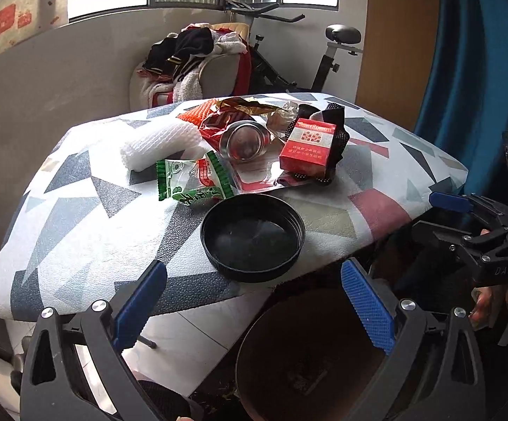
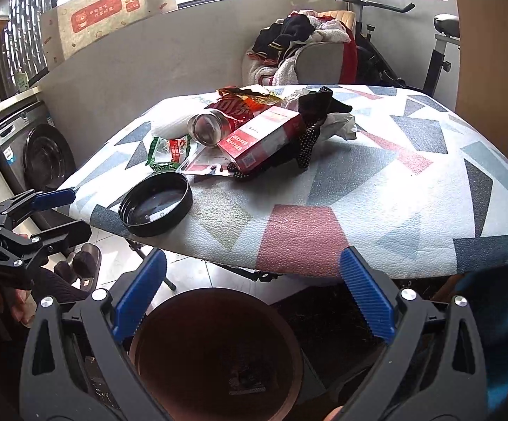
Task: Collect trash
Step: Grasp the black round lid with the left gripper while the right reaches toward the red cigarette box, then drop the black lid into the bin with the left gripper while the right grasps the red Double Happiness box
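Trash lies on a patterned table (image 1: 78, 217) (image 2: 412, 189): a black round lid (image 1: 252, 236) (image 2: 155, 207) near the front edge, a green wrapper (image 1: 192, 180) (image 2: 166, 152), a red box (image 1: 308, 149) (image 2: 264, 138), a small glass jar (image 1: 243, 140) (image 2: 208, 128), white foam netting (image 1: 159, 147), a red crinkled wrapper (image 1: 219, 119) (image 2: 236, 105) and a black dotted cloth (image 1: 334, 133) (image 2: 310, 133). A brown bin (image 1: 310, 358) (image 2: 215, 354) stands on the floor below the edge. My left gripper (image 1: 254, 308) (image 2: 57, 210) is open and empty over the bin. My right gripper (image 2: 254, 298) (image 1: 440, 217) is open and empty above the bin.
A chair piled with clothes (image 1: 198, 59) (image 2: 306, 45) and an exercise bike (image 1: 289, 52) (image 2: 394, 35) stand behind the table. A washing machine (image 2: 33, 147) is at the left. A blue curtain (image 1: 471, 70) and a wooden panel (image 1: 394, 35) are at the right.
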Motion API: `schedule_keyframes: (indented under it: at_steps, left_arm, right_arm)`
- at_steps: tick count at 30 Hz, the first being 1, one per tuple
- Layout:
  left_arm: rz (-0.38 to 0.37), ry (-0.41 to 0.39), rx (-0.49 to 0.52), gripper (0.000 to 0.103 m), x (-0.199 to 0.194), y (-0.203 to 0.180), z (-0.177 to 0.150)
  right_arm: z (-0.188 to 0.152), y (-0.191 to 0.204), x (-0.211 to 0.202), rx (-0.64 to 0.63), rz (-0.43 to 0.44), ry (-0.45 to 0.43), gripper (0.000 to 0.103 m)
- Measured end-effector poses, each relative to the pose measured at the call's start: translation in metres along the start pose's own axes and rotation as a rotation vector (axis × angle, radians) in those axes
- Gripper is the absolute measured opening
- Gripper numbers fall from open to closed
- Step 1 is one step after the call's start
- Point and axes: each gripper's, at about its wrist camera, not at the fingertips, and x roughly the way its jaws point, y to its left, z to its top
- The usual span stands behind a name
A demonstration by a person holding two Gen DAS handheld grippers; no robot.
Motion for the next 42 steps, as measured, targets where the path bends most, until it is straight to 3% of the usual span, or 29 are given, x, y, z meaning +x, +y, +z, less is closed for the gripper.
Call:
schedule_keyframes:
  at_steps: [8, 18, 25, 27, 32, 35, 42]
  left_arm:
    - [-0.018, 0.118, 0.021, 0.097, 0.063, -0.004, 0.015]
    - [0.012, 0.169, 0.015, 0.097, 0.094, 0.004, 0.026]
    - [0.007, 0.128, 0.008, 0.091, 0.083, 0.009, 0.027]
    - [0.000, 0.107, -0.006, 0.091, 0.075, 0.011, 0.031]
    - [-0.014, 0.063, -0.068, 0.091, 0.051, 0.025, 0.040]
    - [-0.006, 0.036, -0.091, 0.091, 0.036, 0.035, 0.043]
    - [0.000, -0.006, -0.141, 0.091, 0.013, 0.052, 0.046]
  right_arm:
    - [0.012, -0.024, 0.000, 0.028, -0.048, -0.044, 0.097]
    - [0.016, -0.042, 0.005, 0.109, -0.048, -0.036, 0.097]
    - [0.023, -0.044, 0.011, 0.136, -0.045, -0.011, 0.096]
    - [0.029, -0.043, 0.016, 0.121, -0.023, -0.002, 0.085]
    - [0.061, -0.023, 0.039, -0.038, 0.009, 0.014, 0.086]
    - [0.085, -0.007, 0.061, -0.154, 0.035, 0.045, 0.094]
    - [0.113, 0.029, 0.116, -0.438, -0.008, 0.131, 0.097]
